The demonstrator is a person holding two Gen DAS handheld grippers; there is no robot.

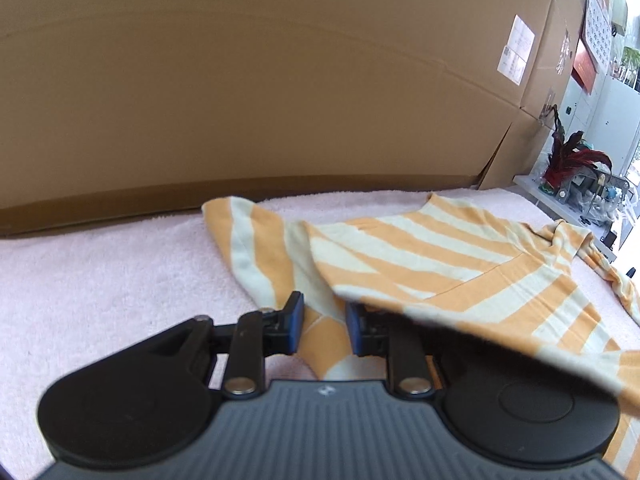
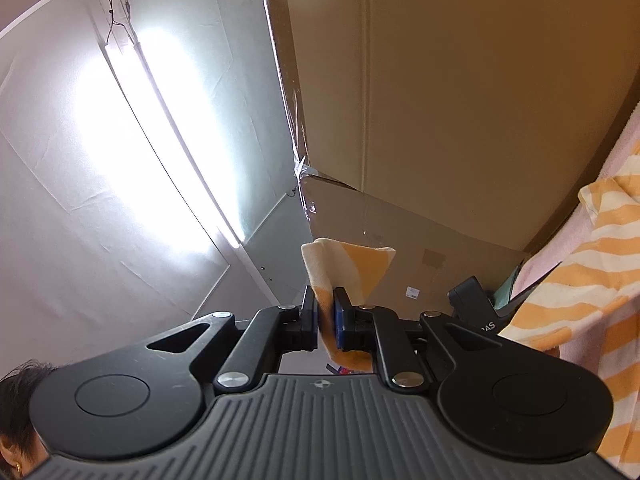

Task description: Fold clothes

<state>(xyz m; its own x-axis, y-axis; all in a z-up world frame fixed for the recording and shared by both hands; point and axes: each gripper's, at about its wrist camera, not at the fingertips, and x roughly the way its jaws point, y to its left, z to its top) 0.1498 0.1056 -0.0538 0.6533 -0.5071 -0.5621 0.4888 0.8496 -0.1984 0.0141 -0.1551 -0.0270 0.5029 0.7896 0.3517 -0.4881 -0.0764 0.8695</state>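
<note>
An orange and cream striped shirt (image 1: pixel 440 256) lies spread on a pink towel (image 1: pixel 100 280). One sleeve stretches toward the left gripper. My left gripper (image 1: pixel 322 308) sits low over the towel, open, with a strip of the shirt lying between its blue pads (image 1: pixel 295 320), which do not press on it. A raised fold of the shirt hangs over its right finger. In the right wrist view, my right gripper (image 2: pixel 325 300) points upward and is shut on a bunched corner of the shirt (image 2: pixel 348 260). The rest of the garment (image 2: pixel 592 272) drapes down at the right.
A tall cardboard wall (image 1: pixel 280 80) stands right behind the towel. A white shelf (image 1: pixel 576 184) with a red-leaved ornament and small items is at the far right. A person's head (image 2: pixel 20 400) shows at the lower left, under a ceiling tube light (image 2: pixel 160 140).
</note>
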